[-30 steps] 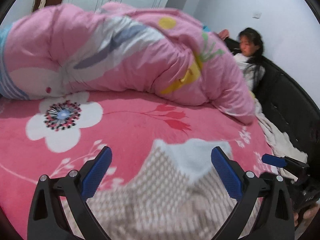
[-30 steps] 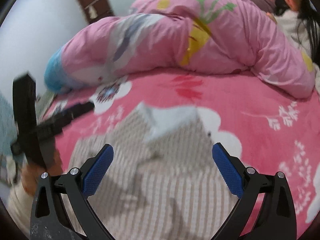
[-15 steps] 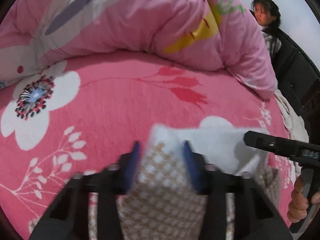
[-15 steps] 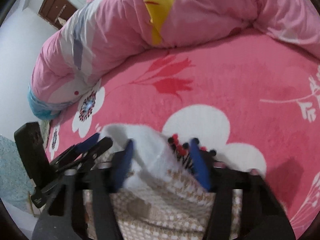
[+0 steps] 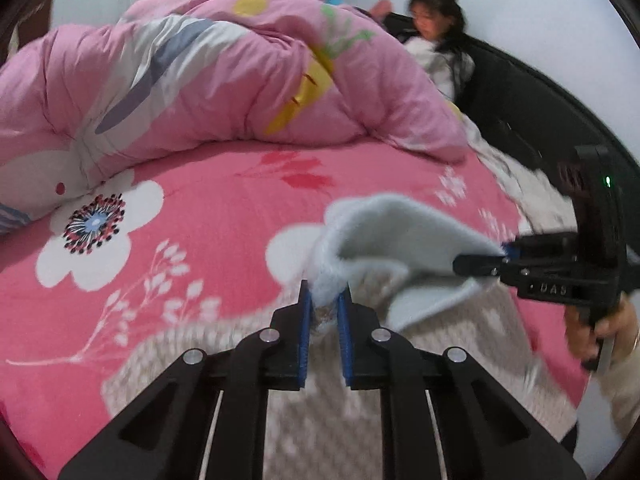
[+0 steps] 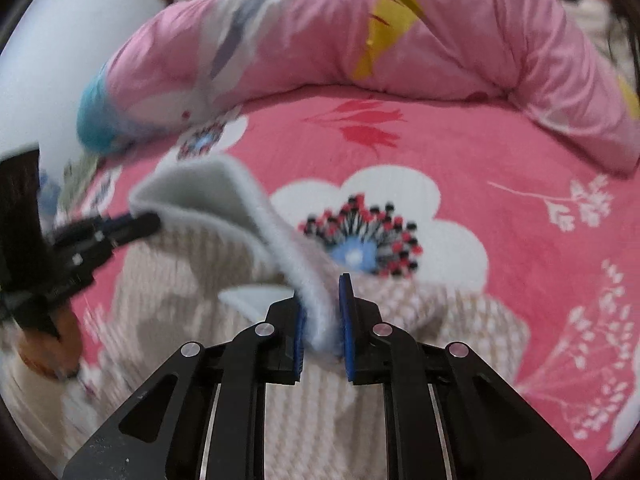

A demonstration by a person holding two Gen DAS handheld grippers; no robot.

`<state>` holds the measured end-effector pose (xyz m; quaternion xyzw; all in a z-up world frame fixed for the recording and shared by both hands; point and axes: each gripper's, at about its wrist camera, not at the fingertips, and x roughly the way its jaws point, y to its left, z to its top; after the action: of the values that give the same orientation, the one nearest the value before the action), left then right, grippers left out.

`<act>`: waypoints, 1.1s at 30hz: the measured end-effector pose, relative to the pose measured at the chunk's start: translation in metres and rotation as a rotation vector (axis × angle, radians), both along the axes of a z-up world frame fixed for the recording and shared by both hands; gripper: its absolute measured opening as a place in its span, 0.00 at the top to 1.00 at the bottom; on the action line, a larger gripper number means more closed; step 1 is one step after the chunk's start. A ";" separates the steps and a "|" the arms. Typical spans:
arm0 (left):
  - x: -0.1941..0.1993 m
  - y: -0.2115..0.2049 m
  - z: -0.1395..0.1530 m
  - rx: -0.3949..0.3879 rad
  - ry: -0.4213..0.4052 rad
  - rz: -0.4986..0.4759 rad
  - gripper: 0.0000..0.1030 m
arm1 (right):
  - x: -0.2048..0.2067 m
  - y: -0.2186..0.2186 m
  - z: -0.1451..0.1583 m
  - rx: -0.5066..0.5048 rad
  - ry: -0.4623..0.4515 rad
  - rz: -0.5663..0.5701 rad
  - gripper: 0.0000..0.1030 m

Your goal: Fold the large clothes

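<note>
On pink bedsheet (image 5: pixel 224 240): beige garment (image 5: pixel 420 412)

A beige garment (image 5: pixel 420 364) with a small white woven check is shown, its turned-up fleece lining (image 5: pixel 400 232) pale grey-white. The bed cover (image 5: pixel 224 216) beneath it is bright pink, printed with large white flowers whose blue centres are ringed with black and red dots, with red tulips and with white sprigs. Along the far edge of the bed a paler pink quilt (image 5: pixel 224 80) is seen, marked with white, grey-blue, yellow and green shapes and a light blue end. Both grippers are black, with blue pads on the fingers (image 6: pixel 346 320). The headboard (image 5: pixel 520 100) is black.
</note>
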<state>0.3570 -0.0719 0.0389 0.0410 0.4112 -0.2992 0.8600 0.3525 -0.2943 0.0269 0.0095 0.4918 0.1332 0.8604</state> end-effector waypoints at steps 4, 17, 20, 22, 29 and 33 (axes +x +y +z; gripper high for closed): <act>-0.042 0.008 -0.020 0.087 -0.041 -0.048 0.88 | -0.040 -0.001 -0.006 -0.064 0.024 0.059 0.76; -0.072 0.049 -0.042 0.039 0.024 0.009 0.84 | 0.019 0.066 -0.022 0.140 0.051 0.142 0.87; -0.073 0.068 -0.030 -0.012 0.009 0.033 0.84 | 0.010 0.072 -0.057 0.129 0.113 0.154 0.88; -0.062 0.074 -0.019 -0.053 -0.004 0.055 0.84 | -0.004 0.074 -0.058 0.115 0.076 0.178 0.88; 0.002 0.034 -0.031 -0.201 0.150 0.139 0.78 | -0.017 0.074 -0.058 0.085 0.068 0.187 0.88; 0.011 0.009 -0.074 -0.066 0.266 0.142 0.78 | -0.031 0.044 -0.041 0.092 0.081 0.157 0.86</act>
<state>0.3684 -0.0630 -0.0347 -0.0568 0.5132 -0.2537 0.8180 0.3212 -0.2498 -0.0141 0.0159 0.5186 0.2222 0.8255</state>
